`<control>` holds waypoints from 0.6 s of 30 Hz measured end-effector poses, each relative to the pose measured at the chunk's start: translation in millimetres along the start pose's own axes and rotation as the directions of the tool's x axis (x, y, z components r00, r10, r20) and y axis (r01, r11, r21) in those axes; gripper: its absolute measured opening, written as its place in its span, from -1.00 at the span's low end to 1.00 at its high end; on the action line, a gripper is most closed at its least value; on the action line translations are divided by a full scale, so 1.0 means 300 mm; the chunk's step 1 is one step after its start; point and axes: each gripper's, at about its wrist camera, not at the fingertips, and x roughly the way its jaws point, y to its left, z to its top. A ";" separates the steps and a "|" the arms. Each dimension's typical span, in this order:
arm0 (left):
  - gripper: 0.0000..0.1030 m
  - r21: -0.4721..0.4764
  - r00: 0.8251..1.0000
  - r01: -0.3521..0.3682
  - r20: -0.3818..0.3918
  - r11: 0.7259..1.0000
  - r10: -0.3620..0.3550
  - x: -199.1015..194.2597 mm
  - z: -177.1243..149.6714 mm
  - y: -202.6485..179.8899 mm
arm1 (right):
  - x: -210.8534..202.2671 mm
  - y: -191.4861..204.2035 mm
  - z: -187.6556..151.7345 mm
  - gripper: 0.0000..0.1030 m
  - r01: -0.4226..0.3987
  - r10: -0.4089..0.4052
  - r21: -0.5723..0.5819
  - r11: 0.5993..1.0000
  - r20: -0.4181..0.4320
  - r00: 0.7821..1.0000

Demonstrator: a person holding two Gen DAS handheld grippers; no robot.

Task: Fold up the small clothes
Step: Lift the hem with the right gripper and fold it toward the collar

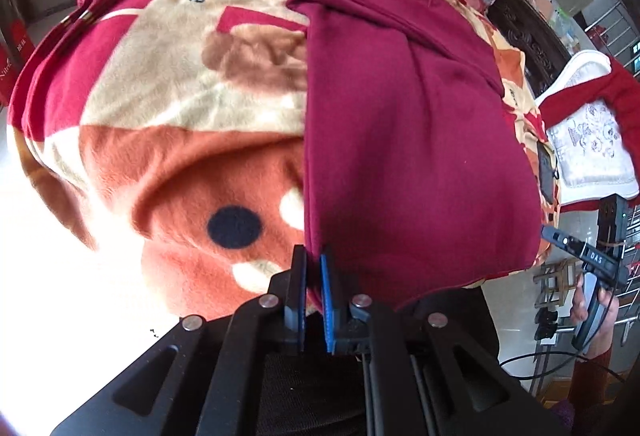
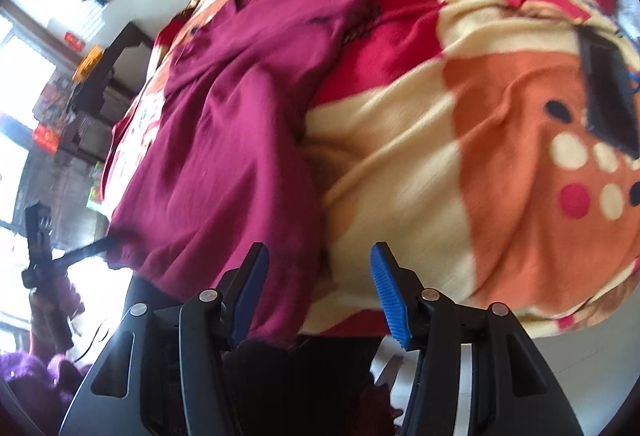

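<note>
Folding is underway: left gripper (image 1: 313,286) clamped on the garment (image 1: 408,140) hem at lower centre; right gripper (image 2: 319,288) stands apart, empty, over the blanket (image 2: 480,108); next, I judge, it must grip the near edge

Strong daylight floods both fisheye views. In the left wrist view the floor (image 1: 48,276) at eight o'clock burns out to pure white, while the blanket (image 1: 160,108) stays fairly sharp. In the right wrist view windows (image 2: 16,156) at nine o'clock glare, and motion blur smears the blanket (image 2: 480,116) toward three o'clock. Dark vignetting rings every corner, and straight lines bow at the edges.
</note>
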 end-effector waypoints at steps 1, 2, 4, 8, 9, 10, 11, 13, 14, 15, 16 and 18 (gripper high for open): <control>-0.87 0.010 1.000 -0.003 0.000 1.000 0.003 0.003 -0.002 -0.009 | 0.010 0.005 -0.010 -0.34 -0.009 0.009 -0.002 1.000 -0.018 1.000; -0.87 0.013 1.000 -0.004 -0.001 1.000 0.004 0.005 -0.003 -0.013 | 0.017 0.007 -0.022 -0.34 -0.021 0.021 0.000 1.000 -0.031 0.999; -0.87 0.012 1.000 -0.005 -0.003 1.000 0.005 0.007 -0.002 -0.011 | 0.033 0.006 -0.045 -0.32 -0.047 0.048 0.012 0.999 -0.049 0.998; -0.87 0.002 1.000 -0.004 -0.010 1.000 0.004 0.015 0.006 -0.015 | 0.087 -0.014 -0.085 -0.43 -0.090 0.095 0.084 0.992 -0.053 0.994; -0.87 0.003 1.000 0.000 -0.006 1.000 0.000 0.009 0.007 -0.017 | 0.105 -0.010 -0.093 -0.88 -0.103 0.109 0.089 0.991 -0.064 0.992; -0.87 0.010 1.000 0.009 0.007 1.000 -0.009 -0.010 0.010 -0.023 | 0.111 0.005 -0.100 -1.00 -0.107 0.112 0.074 0.992 -0.065 0.992; -0.87 0.016 1.000 0.015 0.020 1.000 -0.015 -0.025 0.017 -0.028 | 0.107 0.025 -0.103 -1.00 -0.091 0.093 0.046 0.995 -0.056 0.994; -0.87 0.026 0.998 0.024 0.052 0.999 -0.025 -0.070 0.026 -0.036 | 0.062 0.073 -0.097 -1.00 -0.065 0.064 -0.023 0.998 -0.026 0.998; -0.87 0.030 0.997 0.027 0.073 0.999 -0.029 -0.102 0.030 -0.039 | 0.012 0.096 -0.088 -1.00 -0.091 0.091 -0.043 0.995 0.012 0.996; -0.87 0.033 0.996 0.030 0.089 0.999 -0.033 -0.125 0.033 -0.041 | -0.050 0.120 -0.078 -1.00 -0.119 0.123 -0.066 0.991 0.056 0.991; -0.87 0.036 0.994 0.031 0.106 0.999 -0.035 -0.149 0.035 -0.042 | -0.102 0.139 -0.073 -1.00 -0.135 0.143 -0.089 0.987 0.090 0.986; -0.87 0.036 0.990 0.031 0.133 0.999 -0.036 -0.186 0.035 -0.043 | -0.210 0.177 -0.067 -1.00 -0.166 0.184 -0.131 0.977 0.142 0.973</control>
